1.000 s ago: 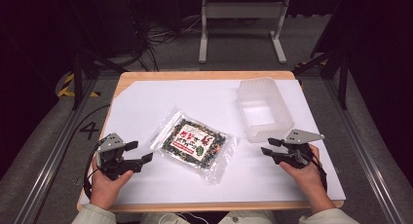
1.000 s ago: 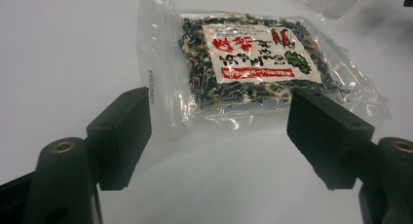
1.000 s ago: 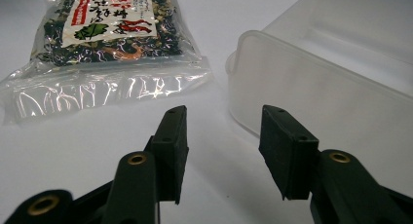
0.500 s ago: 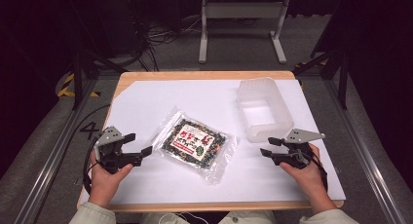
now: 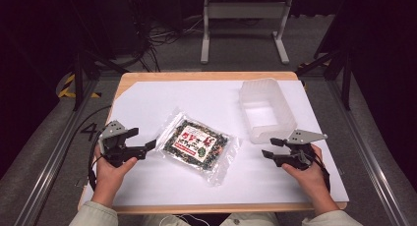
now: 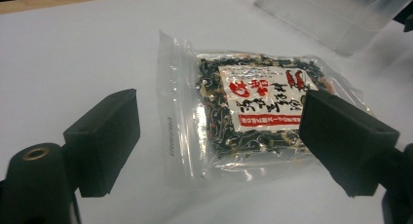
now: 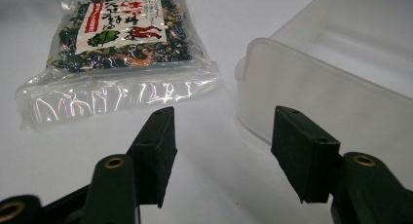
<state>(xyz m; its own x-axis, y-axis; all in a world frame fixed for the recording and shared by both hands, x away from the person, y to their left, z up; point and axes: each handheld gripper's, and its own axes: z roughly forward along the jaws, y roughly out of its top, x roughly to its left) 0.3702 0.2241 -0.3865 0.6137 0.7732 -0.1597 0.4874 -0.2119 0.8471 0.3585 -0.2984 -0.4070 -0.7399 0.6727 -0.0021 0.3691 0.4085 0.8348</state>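
- Grippers, two, hand-held, one per hand, each with two black jaws and a grey three-cornered plate on top.
- Left gripper [image 5: 147, 148]: one. Jaws stand wide apart and have just been opening; nothing is pinched between them. In the left gripper view the jaws frame the near end of the bag without touching it. Sits low over the white sheet at the left side of the table, tips pointing at the bag's left edge, just beside it.
- Right gripper [image 5: 268, 148]: one. Jaws parted at a middling gap and have just been opening; the space between them is bare sheet. Tips point toward the bag, well apart from it, and lie just in front of the tub's near corner.
- Hands, two: left hand [image 5: 112, 168] and right hand [image 5: 306, 169], each wrapped round its gripper's body, forearms entering from the bottom edge in pale sleeves.
- Bag [image 5: 197, 145]: one. Clear plastic zip pouch, dark dried contents, one white label with red and black print and a red band. Lies flat and askew on the sheet, between the two grippers, nearer the left one. Held by neither.
- Tub [image 5: 268, 109]: one. Translucent white rectangular container, open side up, nothing visible inside. Stands at the right rear of the sheet, apart from the bag.
- White sheet [image 5: 162, 100]: one, covering most of the tabletop.
- Table [image 5: 196, 76]: one, wooden, edge showing round the sheet.
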